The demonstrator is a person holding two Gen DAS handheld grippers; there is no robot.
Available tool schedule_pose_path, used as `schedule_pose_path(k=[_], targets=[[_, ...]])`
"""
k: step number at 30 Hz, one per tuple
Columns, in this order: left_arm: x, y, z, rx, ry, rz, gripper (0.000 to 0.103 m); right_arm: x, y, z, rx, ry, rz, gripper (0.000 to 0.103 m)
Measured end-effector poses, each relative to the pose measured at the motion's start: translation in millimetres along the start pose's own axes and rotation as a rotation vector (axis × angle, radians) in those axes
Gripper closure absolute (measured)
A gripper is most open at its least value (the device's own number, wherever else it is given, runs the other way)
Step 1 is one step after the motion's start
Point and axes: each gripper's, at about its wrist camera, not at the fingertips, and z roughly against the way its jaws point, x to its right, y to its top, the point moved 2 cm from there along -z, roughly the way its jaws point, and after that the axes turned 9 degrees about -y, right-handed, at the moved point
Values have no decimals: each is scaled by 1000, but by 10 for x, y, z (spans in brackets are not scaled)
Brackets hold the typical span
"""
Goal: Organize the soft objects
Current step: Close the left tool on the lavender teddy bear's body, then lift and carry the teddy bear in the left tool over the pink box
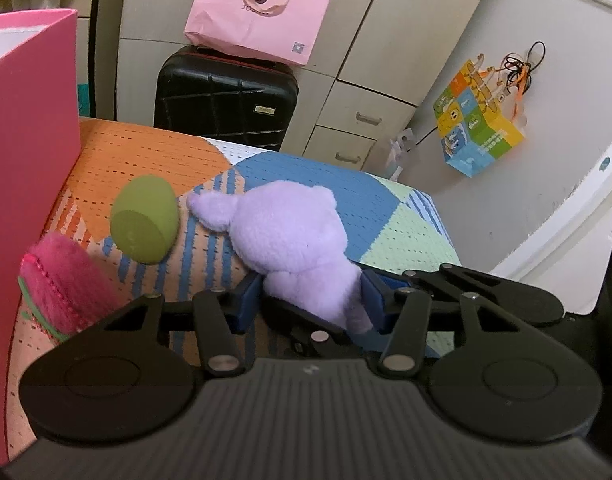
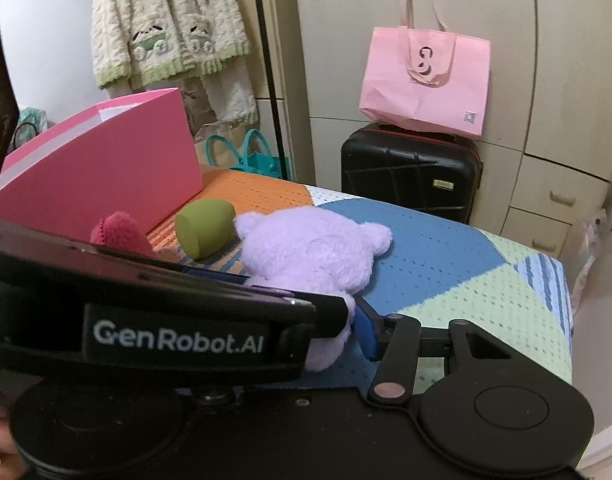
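Note:
A lilac plush toy [image 1: 282, 236] lies on the patterned mat [image 1: 306, 184]. My left gripper [image 1: 311, 298] has its blue pads on both sides of the toy's lower body and is shut on it. A green egg-shaped soft object [image 1: 146, 220] lies left of the toy, and a pink fuzzy item [image 1: 62, 284] lies further left beside the pink box [image 1: 26, 160]. In the right wrist view the toy [image 2: 309, 252], green object [image 2: 204, 226], pink fuzzy item [image 2: 120, 232] and box [image 2: 102, 176] show again. The left gripper's body [image 2: 146, 320] hides my right gripper's left finger; only its right blue pad [image 2: 365, 330] shows, beside the toy.
A black suitcase [image 1: 226, 96] with a pink paper bag [image 1: 258, 8] on top stands behind the mat. Cream cabinets with drawers [image 1: 357, 132] are at the back. A colourful bag [image 1: 477, 128] hangs on the right wall. A knitted cardigan [image 2: 166, 28] hangs at the left.

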Motion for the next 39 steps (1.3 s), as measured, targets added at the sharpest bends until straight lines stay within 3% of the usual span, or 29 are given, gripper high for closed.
schedule_pose_path(k=[13,22,32,39], targets=[[152,-194,193,-18,-6,-50,54,-58,-186,250,2,-35,-69,46],[164,-354,395,-1,-51,-74,55,-161,-319,451,21,-61,-108,46],[262,-583,703,-32,-110,-119,55,-435,-545,835,53,-159,-147,46],[307,-830,995,-30,-125,-167,55,-628,-739,1094,72,-171,-174,46]])
